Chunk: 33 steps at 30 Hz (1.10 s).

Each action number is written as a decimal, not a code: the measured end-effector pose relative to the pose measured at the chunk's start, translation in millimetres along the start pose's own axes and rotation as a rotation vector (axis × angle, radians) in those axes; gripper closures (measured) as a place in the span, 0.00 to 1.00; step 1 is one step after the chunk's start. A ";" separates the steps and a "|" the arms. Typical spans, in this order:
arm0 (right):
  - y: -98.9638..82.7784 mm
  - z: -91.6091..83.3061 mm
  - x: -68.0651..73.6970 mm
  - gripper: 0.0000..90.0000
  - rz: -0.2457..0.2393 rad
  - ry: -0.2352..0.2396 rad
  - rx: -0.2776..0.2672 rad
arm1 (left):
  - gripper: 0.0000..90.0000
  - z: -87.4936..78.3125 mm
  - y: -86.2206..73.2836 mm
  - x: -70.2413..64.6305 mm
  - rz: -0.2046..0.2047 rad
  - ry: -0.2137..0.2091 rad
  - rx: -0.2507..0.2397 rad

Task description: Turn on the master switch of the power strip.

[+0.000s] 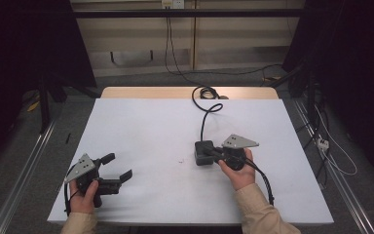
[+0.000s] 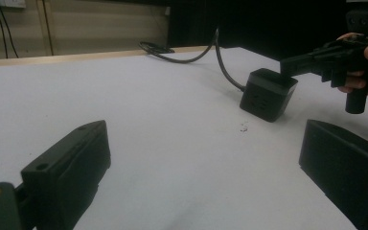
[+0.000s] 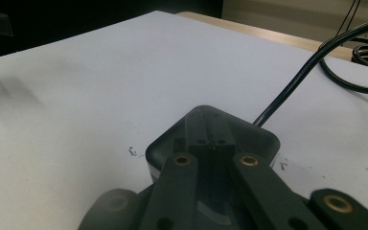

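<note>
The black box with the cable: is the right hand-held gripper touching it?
Touching. In the left gripper view, the right hand-held gripper rests its closed tips on the top of the black box.

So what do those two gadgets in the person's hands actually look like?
Both are matt black. The left gripper has two chunky block-shaped jaws; the right gripper's arms show small brass-coloured rings at the pivots. Each carries a grey three-cornered plate with small holes on top, and a black cable trails from the right one. The person wears beige sleeves.
</note>
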State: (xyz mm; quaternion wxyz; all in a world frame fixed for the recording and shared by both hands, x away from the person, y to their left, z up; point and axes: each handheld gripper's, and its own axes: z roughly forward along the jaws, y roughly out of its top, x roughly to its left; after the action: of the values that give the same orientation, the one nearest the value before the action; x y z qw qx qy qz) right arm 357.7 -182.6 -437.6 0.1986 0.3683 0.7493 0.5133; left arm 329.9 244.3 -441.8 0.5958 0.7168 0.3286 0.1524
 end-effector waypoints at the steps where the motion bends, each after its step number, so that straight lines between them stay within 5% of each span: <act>1: -0.2 0.1 0.1 1.00 -0.001 0.001 -0.002 | 0.04 -0.1 0.0 0.0 0.002 0.000 0.001; 11: -1.0 0.4 -0.2 1.00 0.015 0.001 0.001 | 0.04 0.2 -0.1 -0.3 0.000 -0.001 0.002; 33: -0.9 5.0 8.6 1.00 -0.035 0.016 0.005 | 0.04 -0.2 -0.2 0.1 -0.001 0.000 -0.002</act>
State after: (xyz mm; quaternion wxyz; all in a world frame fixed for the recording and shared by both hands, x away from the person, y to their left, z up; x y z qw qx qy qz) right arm 355.1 -173.2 -439.8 0.2004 0.3514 0.7585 0.5109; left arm 329.8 244.6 -442.0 0.5963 0.7162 0.3288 0.1526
